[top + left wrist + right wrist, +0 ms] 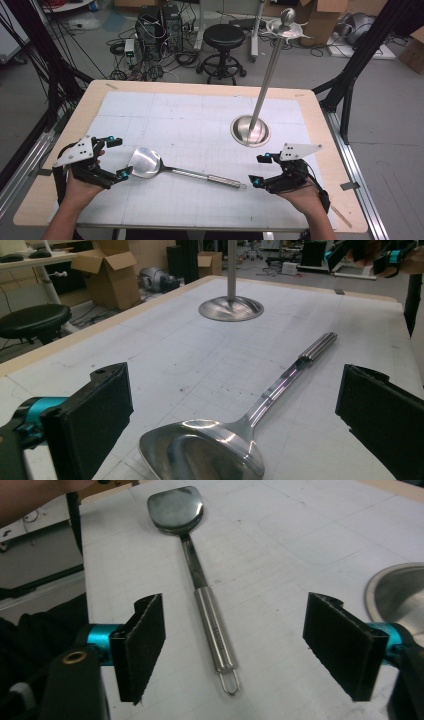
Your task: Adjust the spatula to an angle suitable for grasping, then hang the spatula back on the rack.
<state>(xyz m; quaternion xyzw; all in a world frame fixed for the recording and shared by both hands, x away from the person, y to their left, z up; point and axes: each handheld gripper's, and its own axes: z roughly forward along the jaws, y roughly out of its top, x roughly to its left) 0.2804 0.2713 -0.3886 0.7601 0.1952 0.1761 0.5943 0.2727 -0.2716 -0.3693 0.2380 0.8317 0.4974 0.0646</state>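
Steel spatula (165,167) lies untouched near the table's (200,90) front edge; left gripper (118,157) and right gripper (260,170) flank it, jaws wide, nothing grasped yet

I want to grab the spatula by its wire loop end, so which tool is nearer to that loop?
Right. The right tool sits open just beyond the spatula loop, with the handle end between its jaws. The left tool is open at the blade end.

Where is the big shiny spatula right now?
In the high view the spatula lies flat on the table near its front edge, between the left gripper and the right gripper, blade toward the left gripper, in front of the metal stand.
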